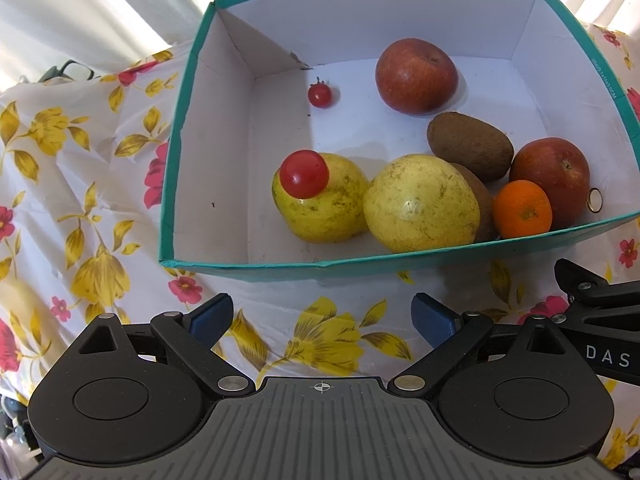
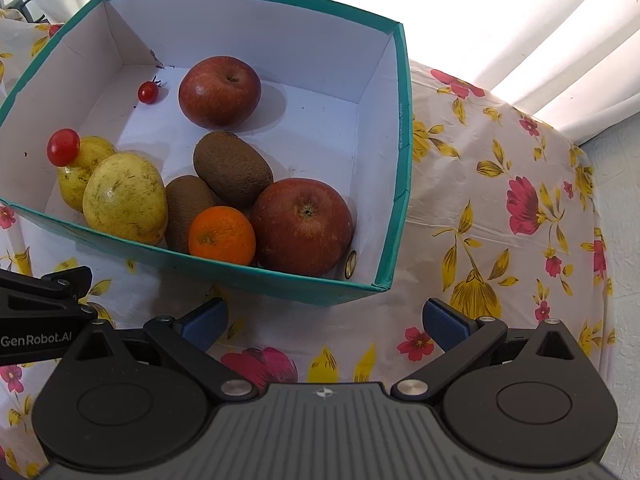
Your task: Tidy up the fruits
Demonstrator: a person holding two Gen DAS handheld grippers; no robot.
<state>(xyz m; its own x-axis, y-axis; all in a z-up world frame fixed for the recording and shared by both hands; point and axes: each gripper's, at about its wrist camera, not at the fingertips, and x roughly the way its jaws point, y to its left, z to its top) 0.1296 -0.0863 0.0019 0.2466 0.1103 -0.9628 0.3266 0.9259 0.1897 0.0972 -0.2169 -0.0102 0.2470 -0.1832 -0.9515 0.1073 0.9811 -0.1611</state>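
Note:
A teal box with white inside holds the fruit. In it lie two red apples, two kiwis, an orange, two yellow fruits and two cherry tomatoes; one tomato rests on a yellow fruit, the other lies near the back corner. My left gripper is open and empty in front of the box. My right gripper is open and empty, also in front of the box.
The box stands on a floral tablecloth. A small gold ring lies in the box's near right corner. White curtains hang behind. The table edge curves down at the right.

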